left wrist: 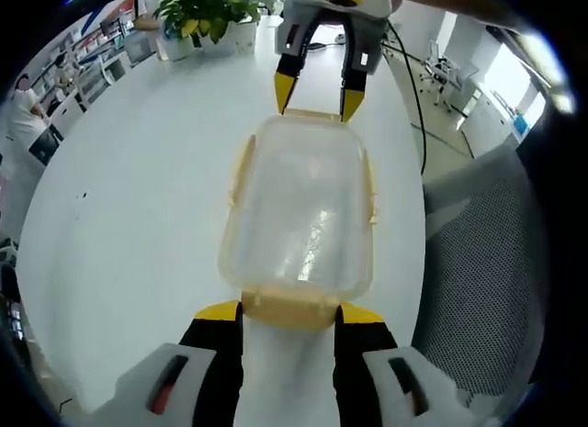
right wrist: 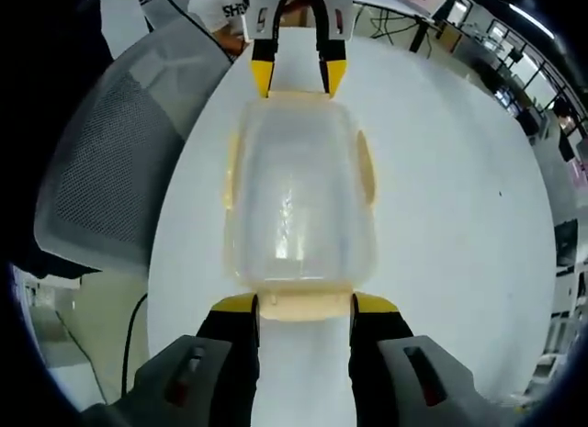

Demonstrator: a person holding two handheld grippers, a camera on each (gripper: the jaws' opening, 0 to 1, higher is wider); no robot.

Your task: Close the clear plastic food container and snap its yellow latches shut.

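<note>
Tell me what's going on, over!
Left tool and right tool open at opposite ends of the box. Lid on. End latches flanked by jaws. Nothing in the way.

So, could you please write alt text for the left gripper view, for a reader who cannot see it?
A clear plastic food container with yellow latches sits lid-on on a round white table, between two grippers at its short ends. The left gripper, open, straddles the near latch; the right gripper, open, stands at the far end. A grey mesh chair and potted plants flank the table.
</note>
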